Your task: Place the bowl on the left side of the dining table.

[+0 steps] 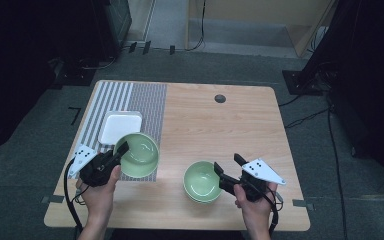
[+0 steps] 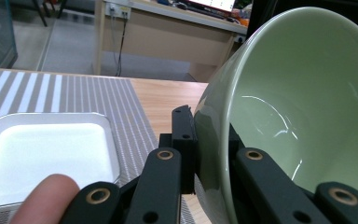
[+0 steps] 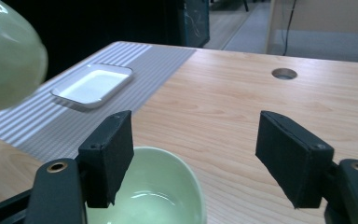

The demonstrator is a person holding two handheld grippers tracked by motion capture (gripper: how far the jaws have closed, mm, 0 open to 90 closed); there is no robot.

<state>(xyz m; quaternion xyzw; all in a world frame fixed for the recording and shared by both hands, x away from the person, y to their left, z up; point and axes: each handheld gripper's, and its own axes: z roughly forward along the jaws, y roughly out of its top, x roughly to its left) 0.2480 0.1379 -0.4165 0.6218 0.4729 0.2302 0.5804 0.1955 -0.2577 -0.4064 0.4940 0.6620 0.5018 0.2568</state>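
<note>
Large glossy green ceramic bowl [image 1: 139,154] was pinched by its rim in the left gripper [image 1: 120,150], tilted above the striped placemat [image 1: 145,102], presumably for stacking. Right gripper [image 1: 226,170] was released, spread beside the smaller green bowl [image 1: 201,182].

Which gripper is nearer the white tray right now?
Left. The left gripper, shut on the larger green bowl, is just in front of the white tray. The right gripper is open far across the table beside the smaller bowl.
</note>
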